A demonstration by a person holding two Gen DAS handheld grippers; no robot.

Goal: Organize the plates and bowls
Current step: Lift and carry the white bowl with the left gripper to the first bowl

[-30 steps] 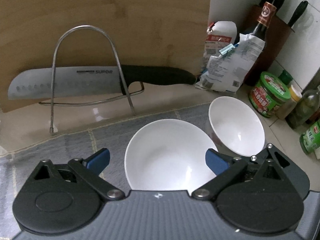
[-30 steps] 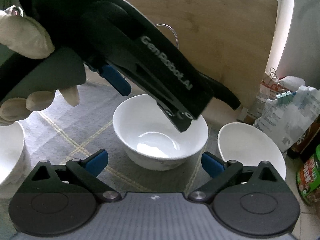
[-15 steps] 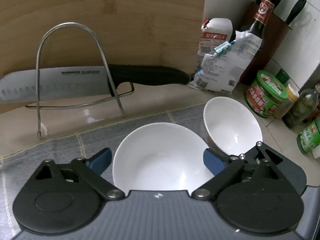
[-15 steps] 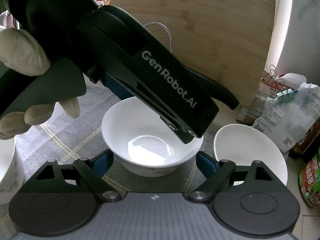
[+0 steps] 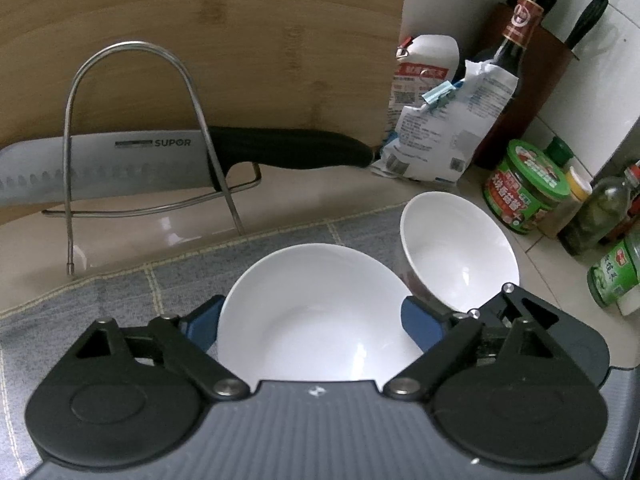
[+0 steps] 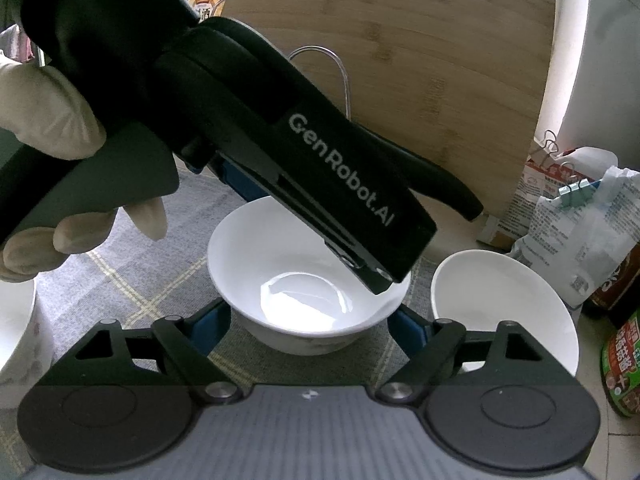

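Observation:
A wide white bowl (image 5: pixel 316 312) sits on the grey checked mat (image 5: pixel 120 292). My left gripper (image 5: pixel 312 322) is open, with its blue pads on either side of the bowl's rim. A smaller white bowl (image 5: pixel 460 252) stands just right of it. In the right wrist view the same wide bowl (image 6: pixel 296 280) lies between the blue pads of my open right gripper (image 6: pixel 308 330), with the left gripper's black body (image 6: pixel 300 168) above it and the smaller bowl (image 6: pixel 500 312) to the right. A third white bowl (image 6: pixel 18 328) shows at the left edge.
A wire rack (image 5: pixel 140 136) holds a large knife (image 5: pixel 120 164) against an upright bamboo board (image 5: pixel 240 40). Clipped bags (image 5: pixel 440 128), a dark bottle (image 5: pixel 516 64), a knife block (image 5: pixel 560 40) and green-lidded jars (image 5: pixel 524 188) crowd the right side of the counter.
Both grippers have moved in toward the wide bowl. It now sits between the pads of each, larger and lower in both views. The bowls have not moved.

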